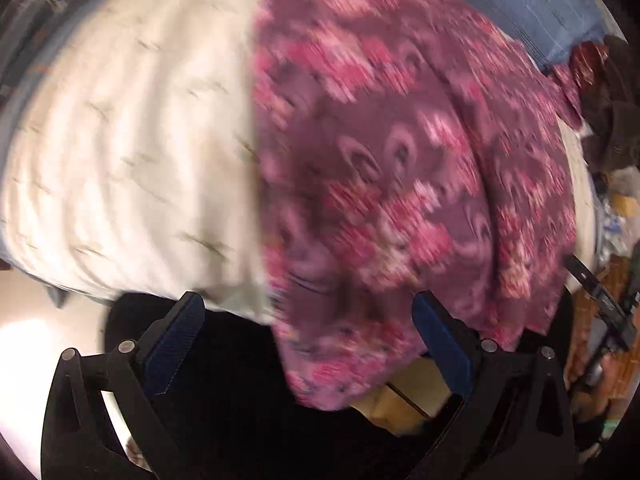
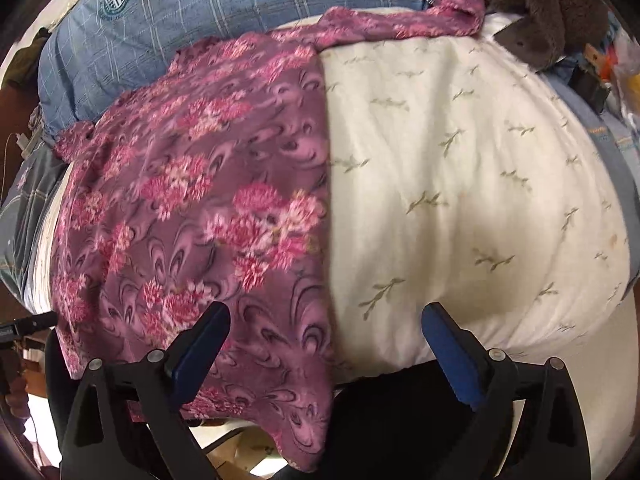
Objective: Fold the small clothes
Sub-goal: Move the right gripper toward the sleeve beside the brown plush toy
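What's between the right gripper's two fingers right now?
In the right wrist view, the right gripper stands open over the purple floral garment's straight edge and the cream bedding; nothing gripped.

purple floral garment (image 2: 192, 208), cream sheet (image 2: 460, 200) (leaf-sprigged)

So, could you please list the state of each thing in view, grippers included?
Floral garment: spread flat on the cream cover, near edge hanging over.
Cream cover: partly covered by the garment.
Left gripper: open, holding nothing.
Right gripper: open, holding nothing.
Brown fleece item: bunched at the far corner.
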Tool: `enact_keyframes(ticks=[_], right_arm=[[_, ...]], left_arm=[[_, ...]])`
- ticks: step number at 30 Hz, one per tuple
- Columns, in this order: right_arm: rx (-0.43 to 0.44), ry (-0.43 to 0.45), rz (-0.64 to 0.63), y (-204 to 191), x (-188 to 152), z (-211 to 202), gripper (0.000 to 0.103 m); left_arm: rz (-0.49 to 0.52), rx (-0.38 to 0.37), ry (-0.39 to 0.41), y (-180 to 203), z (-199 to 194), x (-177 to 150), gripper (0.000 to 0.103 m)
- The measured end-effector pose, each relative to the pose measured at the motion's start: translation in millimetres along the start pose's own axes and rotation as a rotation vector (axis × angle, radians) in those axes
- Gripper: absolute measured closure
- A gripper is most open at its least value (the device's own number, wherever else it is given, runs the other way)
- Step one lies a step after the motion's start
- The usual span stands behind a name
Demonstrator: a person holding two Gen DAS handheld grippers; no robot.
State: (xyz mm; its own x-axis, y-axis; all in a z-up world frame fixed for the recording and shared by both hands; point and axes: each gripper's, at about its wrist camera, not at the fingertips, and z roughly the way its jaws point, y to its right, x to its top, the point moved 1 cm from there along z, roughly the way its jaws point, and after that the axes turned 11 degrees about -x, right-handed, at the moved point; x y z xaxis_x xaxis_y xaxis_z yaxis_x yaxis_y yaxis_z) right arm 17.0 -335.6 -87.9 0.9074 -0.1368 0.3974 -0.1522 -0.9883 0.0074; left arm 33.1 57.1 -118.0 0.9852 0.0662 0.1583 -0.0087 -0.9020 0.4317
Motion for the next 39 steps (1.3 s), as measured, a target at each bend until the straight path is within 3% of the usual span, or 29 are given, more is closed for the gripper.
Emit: enact_keyframes(ticks=[3, 6, 8, 9, 10, 11, 15, 18, 21, 23, 25, 27, 28, 30, 31, 33, 36, 39], right_arm=[[-0.026, 0.025, -0.042, -8.4, -5.3, 0.7, 0.010], [-0.091, 0.065, -0.090, -15.0, -10.4, -2.1, 0.030], [-0.073, 0.110, -0.119, -17.9, -14.5, -8.7, 0.061], [-0.041, 0.117, -0.132, -19.3, -15.3, -11.4, 0.098], [-0.017, 0.111, -0.139, -20.0, -14.7, -13.3, 0.099], [0.002, 0.110, -0.134, -18.1, -12.6, -16.9, 0.099], [0.152, 0.167, -0.006, 6.4, 2.3, -52.2, 0.099], [0.144, 0.171, 0.030, 21.2, 8.0, -57.1, 0.099], [0.124, 0.051, 0.034, 24.2, 3.7, -25.4, 0.099], [0.091, -0.009, 0.047, 22.1, -0.4, -13.1, 0.098], [0.101, 0.002, 0.074, 23.7, 5.5, -19.0, 0.093], [0.132, 0.070, 0.099, 26.9, 20.8, -36.3, 0.091], [0.151, 0.106, 0.104, 26.9, 35.3, -45.0, 0.086], [0.159, 0.145, 0.101, 23.6, 59.4, -49.3, 0.075], [0.161, 0.171, 0.093, 19.0, 76.7, -47.9, 0.064], [0.156, 0.178, 0.099, 15.0, 99.9, -33.1, 0.050], [0.108, 0.139, 0.139, 14.9, 135.7, -1.3, 0.055], [0.008, 0.219, 0.211, 45.1, 172.4, -0.5, 0.052]], left_arm=[[-0.045, -0.063, -0.033, 3.0, 18.6, -5.9, 0.000], [-0.113, -0.075, -0.006, -5.0, 17.9, -10.7, 0.022], [-0.145, -0.097, 0.000, -12.9, 11.1, -13.6, 0.051], [-0.161, -0.112, 0.002, -17.0, 6.8, -15.5, 0.060], [-0.171, -0.141, 0.002, -21.7, 1.1, -17.5, 0.087], [-0.174, -0.140, 0.007, -24.4, -4.8, -19.8, 0.101], [-0.186, -0.142, 0.119, -31.5, -52.1, -23.4, 0.101], [-0.197, -0.071, 0.154, -45.9, -69.0, -23.6, 0.101], [-0.242, -0.035, 0.127, -62.3, -57.2, -29.5, 0.100], [-0.241, -0.038, 0.137, -60.1, -63.3, -35.0, 0.099], [-0.217, -0.046, 0.183, -56.8, -83.9, -35.7, 0.098], [-0.156, -0.042, 0.263, -42.8, -109.3, -23.6, 0.083], [-0.111, -0.049, 0.318, -29.0, -120.4, -10.5, 0.054], [-0.058, -0.040, 0.396, -6.3, -126.8, 19.0, 0.020], [-0.023, -0.037, 0.438, 10.0, -125.1, 42.0, 0.018], [0.051, -0.039, 0.446, 36.6, -111.7, 78.9, 0.018], [0.077, -0.032, 0.391, 59.9, -77.9, 125.7, 0.018], [0.114, 0.005, 0.346, 82.1, -38.4, 165.3, 0.018]])
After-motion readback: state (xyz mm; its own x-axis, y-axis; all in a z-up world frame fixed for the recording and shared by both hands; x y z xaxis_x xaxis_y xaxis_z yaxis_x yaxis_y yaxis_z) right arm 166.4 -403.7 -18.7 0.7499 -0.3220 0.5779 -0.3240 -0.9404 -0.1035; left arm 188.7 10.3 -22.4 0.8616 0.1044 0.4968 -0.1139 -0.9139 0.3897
